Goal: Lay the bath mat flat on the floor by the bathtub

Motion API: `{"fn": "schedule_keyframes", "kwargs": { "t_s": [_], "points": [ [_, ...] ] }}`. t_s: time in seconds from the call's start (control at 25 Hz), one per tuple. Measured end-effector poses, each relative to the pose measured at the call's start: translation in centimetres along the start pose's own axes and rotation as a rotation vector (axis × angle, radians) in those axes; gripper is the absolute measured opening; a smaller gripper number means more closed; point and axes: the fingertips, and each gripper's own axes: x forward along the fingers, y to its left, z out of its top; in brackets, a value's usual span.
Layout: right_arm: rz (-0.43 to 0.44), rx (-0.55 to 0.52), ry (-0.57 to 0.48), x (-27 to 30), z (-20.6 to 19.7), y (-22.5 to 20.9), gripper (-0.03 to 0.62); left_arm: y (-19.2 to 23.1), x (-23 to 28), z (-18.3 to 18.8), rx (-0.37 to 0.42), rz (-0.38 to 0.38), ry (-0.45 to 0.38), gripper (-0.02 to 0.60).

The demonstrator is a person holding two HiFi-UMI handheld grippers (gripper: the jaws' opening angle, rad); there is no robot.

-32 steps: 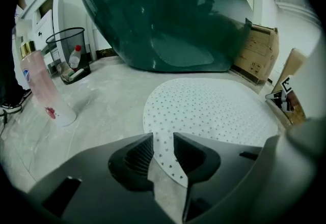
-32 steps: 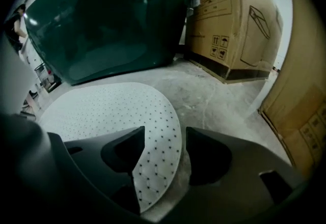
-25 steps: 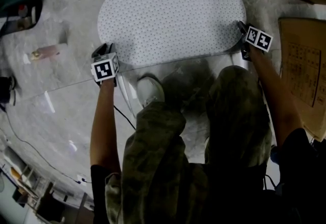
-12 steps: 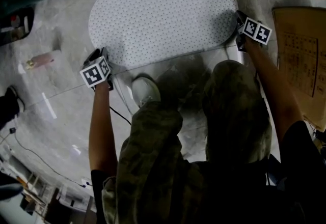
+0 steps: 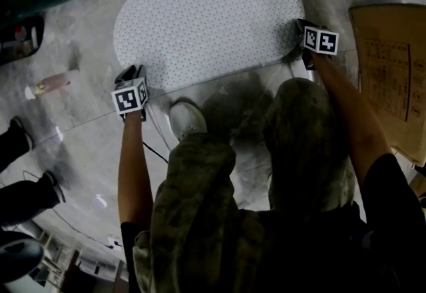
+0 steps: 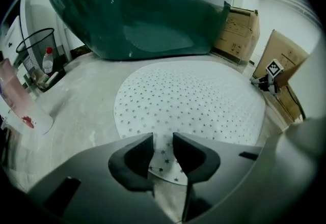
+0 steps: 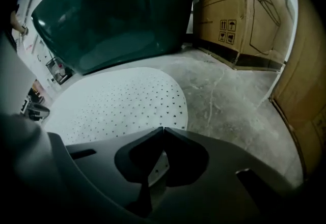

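**Mat spread by tub, both grippers at its near rim**

**Item.** Mat (image 5: 210, 15): white, oval, punched with small stars. It lies spread on the floor (image 7: 229, 95), ahead of both sets of jaws. Its far long side runs close beside the dark tub (image 6: 137, 9). No fold or lifted edge shows.

**Left gripper** (image 6: 163, 139). The jaws stand partly apart over the mat's near-left rim. A tongue of that rim shows in the gap between them, and neither jaw is seen pressing on it. Judged: not gripping.

**Right gripper** (image 7: 163, 130). The jaws have just been closing, and their tips meet at the mat's right end. Nothing sits between the tips. A sliver of mat shows in the hollow behind them, and whether it is nipped there cannot be told.

**Nearby.** Boxes (image 7: 239, 9) stand beyond and to the right of the right jaws. A shoe (image 5: 186, 118) rests behind and between the two pairs of jaws, just clear of the rim.

**Status (judged).** The mat looks laid, with only withdrawal or a small trim of position left.

**Hazards (judged).**
- If the sliver is caught, raising the right jaws would pull that end up and leave a ridge.
- Closing the left jaws where they stand would pinch the rim into a pleat.
- Dragging either pair of jaws sideways while it bears on the mat would skew it away from the tub.
- The shoe moving forward could pin or scuff the near rim.
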Motion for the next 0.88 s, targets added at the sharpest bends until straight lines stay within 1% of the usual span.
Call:
{"fn": "schedule_keyframes", "kwargs": {
  "t_s": [0.04,0.12,0.2,0.24,0.32,0.4,0.44,0.52,0.56,0.64,0.68,0.8,0.88],
  "points": [
    [-0.002,0.000,0.000,-0.1,-0.2,-0.2,0.025,0.0,0.0,0.0,-0.005,0.006,0.011,0.132],
    [0.015,-0.003,-0.001,-0.3,-0.6,-0.3,0.025,0.0,0.0,-0.1,-0.012,0.028,0.029,0.132],
    [0.011,-0.037,0.006,-0.5,-0.7,-0.6,0.025,0.0,-0.2,-0.3,-0.024,0.042,0.025,0.130],
    [-0.014,-0.045,0.008,-0.8,-0.7,-1.1,0.026,0.0,-0.5,-0.4,-0.042,0.040,0.013,0.130],
    [-0.053,0.001,-0.018,-2.3,-0.8,-2.6,0.025,-0.4,-1.7,-0.9,-0.088,0.023,-0.025,0.130],
    [-0.028,0.068,-0.086,-4.5,-0.2,-3.7,0.025,-1.5,-3.3,-1.2,-0.112,0.002,-0.071,0.113],
    [-0.009,0.083,-0.118,-5.9,0.3,-4.0,0.025,-2.3,-4.3,-1.0,-0.118,-0.014,-0.096,0.101],
    [0.009,0.078,-0.161,-8.7,1.1,-4.0,0.025,-4.2,-6.4,0.1,-0.150,-0.059,-0.145,0.074],
    [0.011,0.081,-0.177,-10.1,1.4,-3.8,0.025,-5.2,-7.5,0.9,-0.179,-0.086,-0.165,0.061],
    [0.030,0.129,-0.213,-12.1,2.2,-3.1,0.025,-7.1,-10.0,3.2,-0.223,-0.134,-0.186,0.045],
    [0.048,0.137,-0.228,-12.7,2.7,-2.6,0.025,-8.1,-11.5,4.9,-0.222,-0.150,-0.196,0.035],
    [0.083,0.049,-0.267,-14.3,4.9,-1.3,0.025,-10.9,-16.9,10.8,-0.171,-0.182,-0.254,0.029],
    [0.109,0.051,-0.307,-15.3,7.2,-0.6,0.025,-12.4,-20.0,14.9,-0.162,-0.210,-0.304,0.029]
  ]
}}
